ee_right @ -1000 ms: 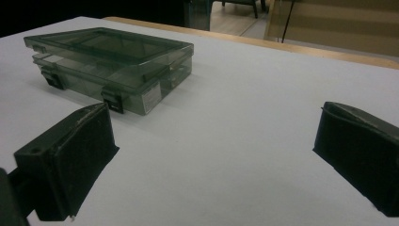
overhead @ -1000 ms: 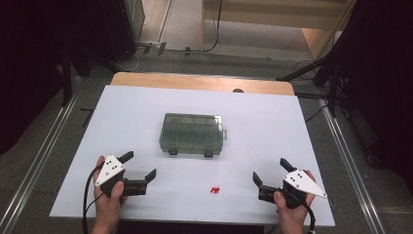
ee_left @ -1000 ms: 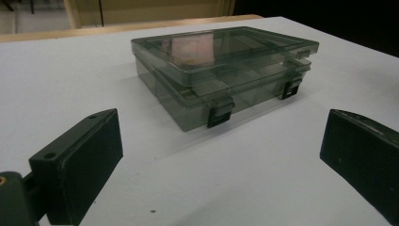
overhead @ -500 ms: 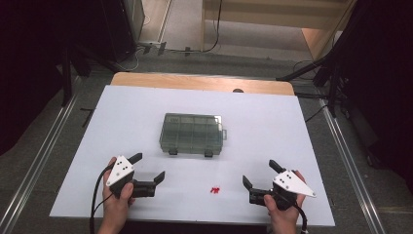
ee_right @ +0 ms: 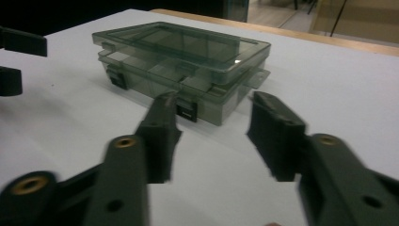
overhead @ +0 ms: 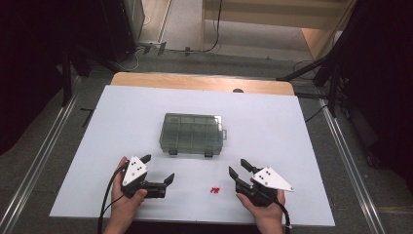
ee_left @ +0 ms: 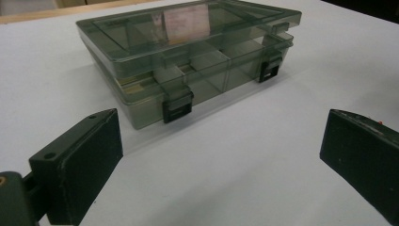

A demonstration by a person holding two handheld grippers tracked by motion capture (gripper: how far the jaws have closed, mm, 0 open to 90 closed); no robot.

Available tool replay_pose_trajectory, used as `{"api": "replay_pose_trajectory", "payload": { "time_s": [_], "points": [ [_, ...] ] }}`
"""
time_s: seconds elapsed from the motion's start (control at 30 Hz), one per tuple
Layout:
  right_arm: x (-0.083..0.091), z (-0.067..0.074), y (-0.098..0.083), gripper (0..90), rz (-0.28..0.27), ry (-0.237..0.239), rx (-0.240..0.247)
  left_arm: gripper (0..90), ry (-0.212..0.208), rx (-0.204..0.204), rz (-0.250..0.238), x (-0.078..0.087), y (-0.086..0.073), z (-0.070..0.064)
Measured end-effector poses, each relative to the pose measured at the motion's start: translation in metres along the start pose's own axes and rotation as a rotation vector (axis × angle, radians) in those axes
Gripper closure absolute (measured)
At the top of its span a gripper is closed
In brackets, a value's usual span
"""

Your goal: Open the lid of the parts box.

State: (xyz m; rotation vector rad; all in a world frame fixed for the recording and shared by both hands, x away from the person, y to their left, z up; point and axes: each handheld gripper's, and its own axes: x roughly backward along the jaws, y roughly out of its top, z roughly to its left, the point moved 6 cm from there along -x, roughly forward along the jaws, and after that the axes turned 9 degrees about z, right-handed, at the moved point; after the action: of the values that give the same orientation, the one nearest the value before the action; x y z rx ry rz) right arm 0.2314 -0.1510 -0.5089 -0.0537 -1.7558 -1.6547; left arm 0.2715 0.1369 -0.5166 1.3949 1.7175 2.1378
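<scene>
Black jaws of the right gripper (overhead: 239,169) are narrowing on nothing as both hands are closing toward the red bits (overhead: 214,189); the left gripper (overhead: 158,169) is gaping wide, the latched box (overhead: 193,133) waiting untouched.

White table top (overhead: 122,112), wooden strip along far edge. Closed smoky compartment box (overhead: 193,133) at centre; small red bits (overhead: 214,189) near front edge.

No text, brand or number can be read. A pale label is seen inside the lid of the compartment box (ee_left: 188,61), ahead of the left gripper (ee_left: 221,155), but its print is too blurred.
</scene>
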Motion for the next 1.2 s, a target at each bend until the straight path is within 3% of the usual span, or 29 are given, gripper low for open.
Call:
{"api": "replay_pose_trajectory", "payload": {
  "time_s": [0.07, 0.1, 0.13, 0.2, 0.27, 0.37, 0.43, 0.53, 0.6, 0.63, 0.7, 0.73, 0.8, 0.83, 0.87, 0.9, 0.93, 0.97, 1.07, 1.2],
  "points": [
    [-0.005, 0.004, 0.0, 64.7, 0.015, 0.018, 0.007, 0.0, -0.037, 0.014, 0.002, -0.003, 0.001, -0.004],
    [-0.005, 0.004, 0.0, 64.7, 0.015, 0.018, 0.007, 0.0, -0.037, 0.014, 0.002, -0.003, 0.001, -0.004],
    [-0.012, 0.005, 0.0, 74.3, 0.051, 0.043, 0.007, 0.0, -0.051, 0.021, -0.003, -0.003, 0.002, -0.004],
    [-0.016, 0.005, -0.001, 77.0, 0.073, 0.058, -0.005, 0.0, -0.066, 0.035, 0.002, -0.005, 0.003, -0.004],
    [-0.027, 0.003, 0.0, 86.3, 0.119, 0.058, -0.025, 0.0, -0.069, 0.03, 0.007, -0.006, 0.003, -0.003],
    [-0.035, 0.001, 0.001, 90.0, 0.146, 0.053, -0.022, 0.0, -0.058, 0.021, 0.026, -0.011, 0.004, -0.003],
    [-0.047, -0.001, 0.006, 90.0, 0.176, 0.052, -0.011, 6.6, -0.044, 0.034, 0.027, -0.012, 0.004, -0.001],
    [-0.055, -0.002, 0.008, 90.0, 0.194, 0.056, -0.02, 8.8, -0.035, 0.052, 0.042, -0.015, 0.004, 0.003],
    [-0.066, -0.005, 0.01, 90.0, 0.22, 0.047, -0.03, 17.1, -0.022, 0.075, 0.054, -0.017, 0.004, 0.008],
    [-0.066, -0.005, 0.01, 90.0, 0.22, 0.047, -0.03, 17.1, -0.026, 0.084, 0.057, -0.017, 0.004, 0.01],
    [-0.07, -0.008, 0.013, 90.0, 0.219, 0.037, -0.059, 33.9, 0.008, 0.113, 0.07, -0.017, 0.004, 0.016],
    [-0.07, -0.008, 0.013, 90.0, 0.219, 0.037, -0.059, 33.9, 0.02, 0.129, 0.073, -0.017, 0.005, 0.019],
    [-0.072, -0.009, 0.015, 90.0, 0.221, 0.04, -0.065, 42.9, 0.041, 0.134, 0.077, -0.018, 0.005, 0.025],
    [-0.074, -0.009, 0.016, 90.0, 0.227, 0.037, -0.064, 54.9, 0.059, 0.137, 0.084, -0.018, 0.006, 0.027],
    [-0.074, -0.01, 0.017, 90.0, 0.225, 0.036, -0.068, 60.2, 0.062, 0.139, 0.088, -0.018, 0.006, 0.029],
    [-0.074, -0.01, 0.017, 90.0, 0.225, 0.036, -0.068, 60.2, 0.071, 0.14, 0.093, -0.018, 0.006, 0.032],
    [-0.076, -0.011, 0.018, 90.0, 0.235, 0.031, -0.065, 69.5, 0.079, 0.146, 0.099, -0.019, 0.006, 0.034],
    [-0.076, -0.011, 0.018, 90.0, 0.235, 0.031, -0.065, 69.5, 0.077, 0.154, 0.102, -0.02, 0.006, 0.035],
    [-0.078, -0.014, 0.019, 90.0, 0.249, 0.02, -0.062, 81.9, 0.072, 0.163, 0.122, -0.024, 0.007, 0.039],
    [-0.08, -0.012, 0.019, 90.0, 0.262, 0.025, -0.051, 87.6, 0.08, 0.177, 0.112, -0.027, 0.01, 0.043]
  ]
}}
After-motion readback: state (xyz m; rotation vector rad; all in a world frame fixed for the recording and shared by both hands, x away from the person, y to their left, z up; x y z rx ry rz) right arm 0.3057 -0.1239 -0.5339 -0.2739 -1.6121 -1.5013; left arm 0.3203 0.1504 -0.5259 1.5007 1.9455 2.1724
